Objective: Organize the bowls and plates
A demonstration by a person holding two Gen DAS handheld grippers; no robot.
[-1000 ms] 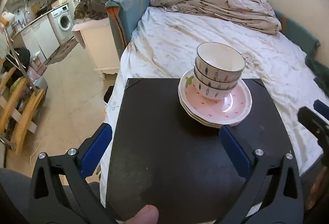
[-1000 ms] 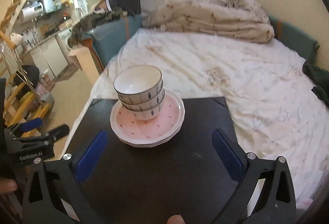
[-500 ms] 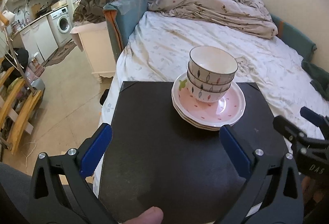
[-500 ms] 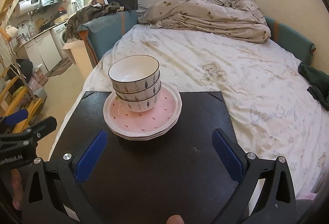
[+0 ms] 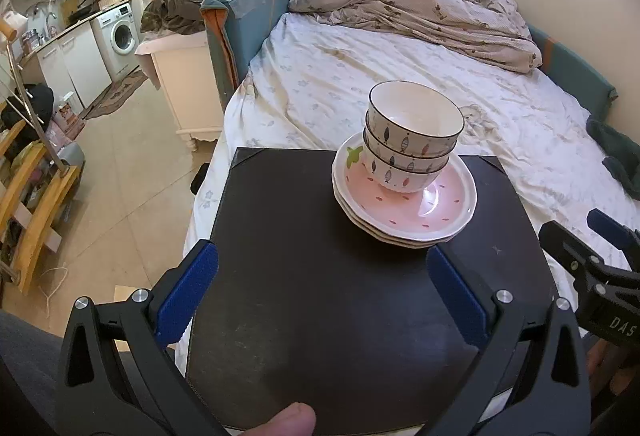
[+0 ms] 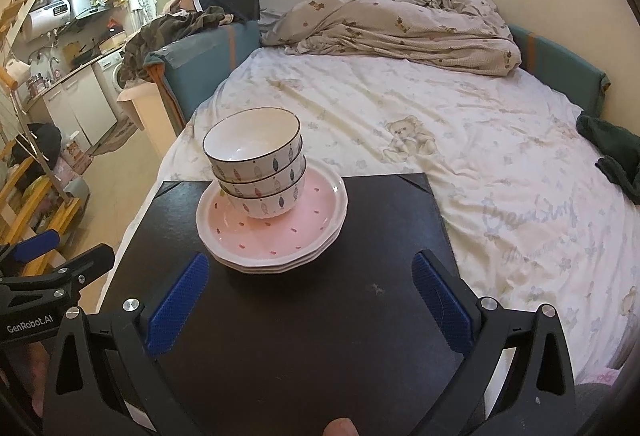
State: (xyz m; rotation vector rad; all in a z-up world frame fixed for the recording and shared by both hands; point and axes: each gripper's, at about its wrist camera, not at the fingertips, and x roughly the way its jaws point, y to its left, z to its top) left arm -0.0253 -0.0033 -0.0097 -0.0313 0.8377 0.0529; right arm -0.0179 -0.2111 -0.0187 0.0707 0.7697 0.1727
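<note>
- Bowl stack (image 5: 412,139) sits on plate stack (image 5: 404,203), at the black board's (image 5: 320,316) far edge.
- Left gripper (image 5: 320,292): spread wide, empty, short of the plates.
- Right gripper (image 6: 308,296): spread wide, empty, likewise.

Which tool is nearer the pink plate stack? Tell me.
Right, slightly: the right tool faces the pink plate stack nearly head-on at its rim; the left tool sits off to its left.
</note>
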